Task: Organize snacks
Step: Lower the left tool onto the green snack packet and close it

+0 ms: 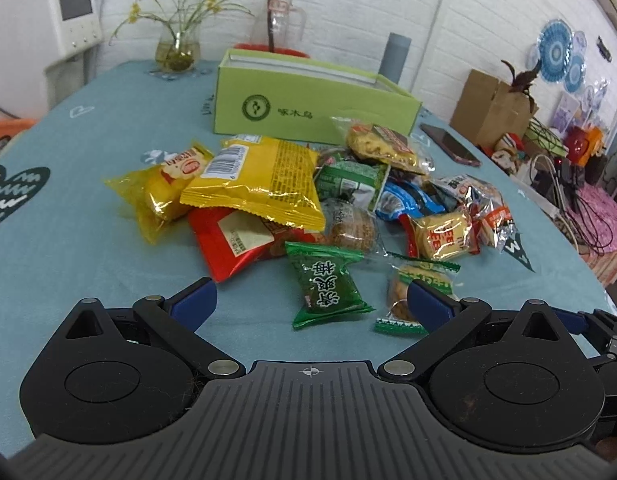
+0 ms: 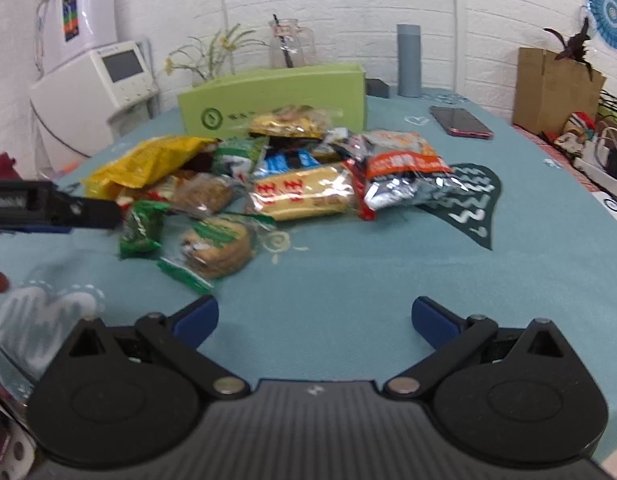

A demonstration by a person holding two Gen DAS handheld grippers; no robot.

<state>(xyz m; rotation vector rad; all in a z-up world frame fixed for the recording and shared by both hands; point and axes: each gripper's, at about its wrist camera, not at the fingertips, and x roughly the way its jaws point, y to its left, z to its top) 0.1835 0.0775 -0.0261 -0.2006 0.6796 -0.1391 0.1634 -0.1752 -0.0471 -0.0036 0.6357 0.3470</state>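
Hand-held gripper (image 1: 312,300) spread, snack pile (image 1: 292,196) before green box (image 1: 308,108)

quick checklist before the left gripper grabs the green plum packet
1. Left gripper open: ok, jaws wide apart.
2. Left gripper empty: ok.
3. Plum packet free to lift: ok, nothing lies on it.
4. Cookie pack away from the jaws: not ok, one blue fingertip overlaps it in the left view.
5. Green box open on top: ok.
6. Right gripper out of the way: ok, open, over bare tablecloth.
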